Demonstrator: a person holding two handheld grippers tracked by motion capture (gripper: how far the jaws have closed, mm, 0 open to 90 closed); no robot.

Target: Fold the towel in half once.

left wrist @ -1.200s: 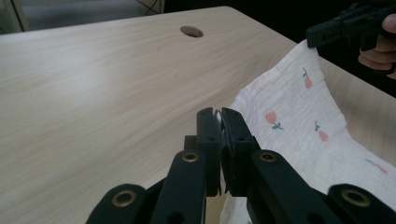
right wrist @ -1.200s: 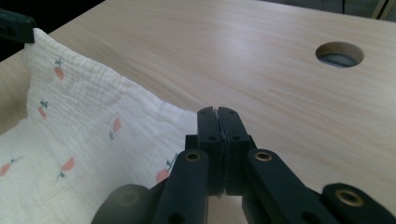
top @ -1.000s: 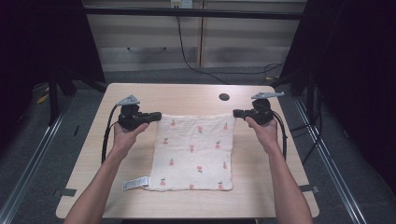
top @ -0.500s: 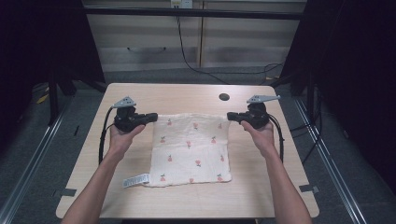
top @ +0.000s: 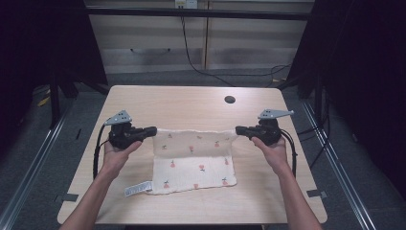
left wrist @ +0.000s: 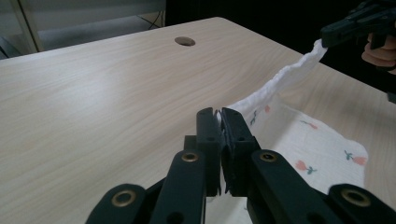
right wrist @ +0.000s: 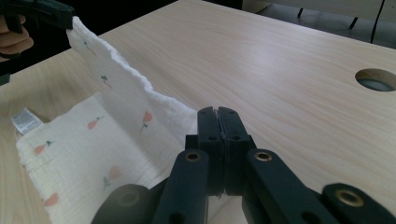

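left tongs (top: 152,130) clamping down on one far corner of the cloth (top: 194,165), right tongs (top: 238,130) pinching the other far corner, that edge hanging lifted between them, near half lying flat on the tabletop (top: 191,103), tag sticking out

One cream muslin cloth with small red fruit print (top: 194,160); one white sewn-in label (top: 138,189) at its near-left corner; two black two-jaw grippers, left (top: 152,130), right (top: 238,130); one light wooden table (top: 191,103); one round hole (top: 230,99) near table's far edge.
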